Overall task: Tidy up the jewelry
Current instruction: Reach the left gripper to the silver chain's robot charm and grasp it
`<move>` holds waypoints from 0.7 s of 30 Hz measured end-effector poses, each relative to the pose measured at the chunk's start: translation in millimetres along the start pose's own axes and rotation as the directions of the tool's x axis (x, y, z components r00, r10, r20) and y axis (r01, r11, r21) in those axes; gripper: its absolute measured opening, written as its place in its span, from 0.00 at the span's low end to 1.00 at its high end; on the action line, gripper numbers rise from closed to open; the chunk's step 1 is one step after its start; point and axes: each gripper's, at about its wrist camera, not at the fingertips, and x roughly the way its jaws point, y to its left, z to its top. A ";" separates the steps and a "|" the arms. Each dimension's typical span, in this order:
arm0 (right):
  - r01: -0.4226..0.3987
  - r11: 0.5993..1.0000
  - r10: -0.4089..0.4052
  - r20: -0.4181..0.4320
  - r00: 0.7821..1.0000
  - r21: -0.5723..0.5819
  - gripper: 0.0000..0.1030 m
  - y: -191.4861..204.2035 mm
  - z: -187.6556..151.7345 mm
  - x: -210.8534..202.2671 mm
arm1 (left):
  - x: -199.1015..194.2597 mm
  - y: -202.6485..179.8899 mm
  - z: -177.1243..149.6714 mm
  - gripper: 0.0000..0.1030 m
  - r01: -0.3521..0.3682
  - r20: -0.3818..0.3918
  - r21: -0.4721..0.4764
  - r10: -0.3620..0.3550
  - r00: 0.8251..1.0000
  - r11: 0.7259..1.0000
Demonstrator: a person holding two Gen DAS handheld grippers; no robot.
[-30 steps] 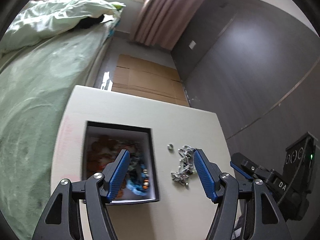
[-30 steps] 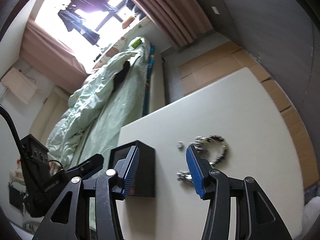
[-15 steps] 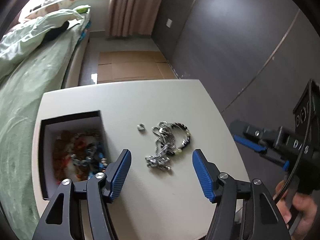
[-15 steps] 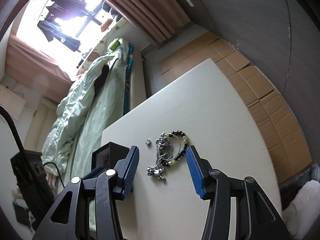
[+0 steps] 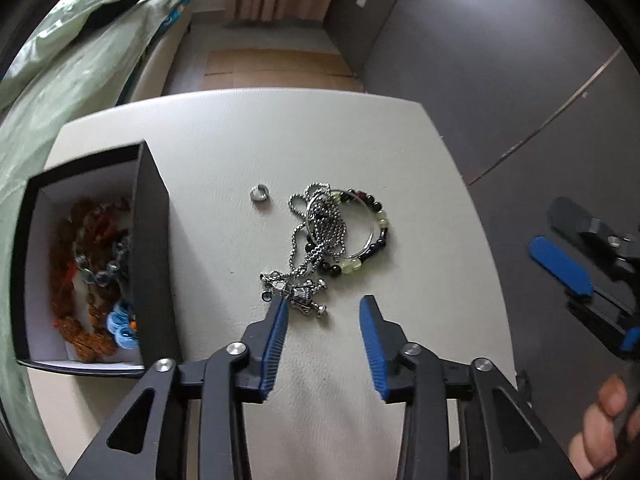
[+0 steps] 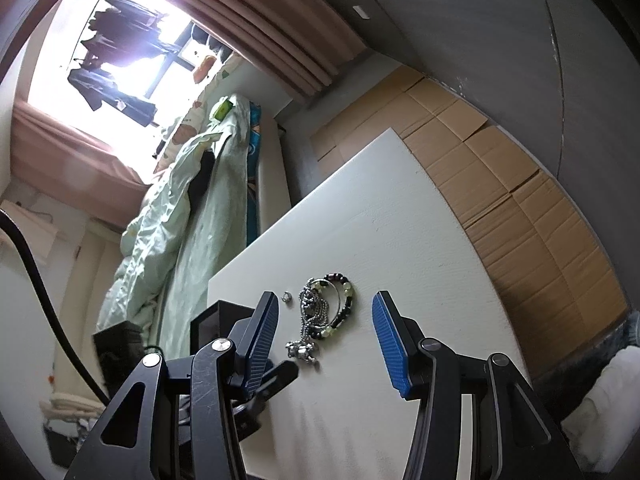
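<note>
A silver chain necklace with a pendant lies tangled with a beaded bracelet on the white table. A small silver ring lies left of them. A black box at the left holds orange and blue jewelry. My left gripper is open, its left fingertip right beside the pendant. My right gripper is open and empty, above and back from the same pile; it also shows at the right of the left wrist view.
A bed with a green duvet runs along the table's left side. Flattened cardboard covers the floor beyond the table. A dark wall stands at the right. The box corner shows in the right wrist view.
My left gripper has swung right from over the box and come down close to the necklace pendant. My right gripper has pulled back and risen from the pile.
</note>
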 end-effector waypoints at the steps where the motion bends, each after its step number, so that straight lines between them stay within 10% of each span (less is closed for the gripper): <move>1: -0.003 1.000 0.003 0.001 1.000 0.003 0.48 -1.0 0.4 -0.7 | 3.5 -0.3 0.0 0.37 -0.005 -0.006 -0.005 0.005 1.000 1.000; 21: -0.009 1.000 0.009 -0.002 1.000 0.027 0.48 -13.5 3.1 -6.9 | 24.2 1.0 10.8 0.36 -0.092 0.005 -0.016 0.092 0.996 0.996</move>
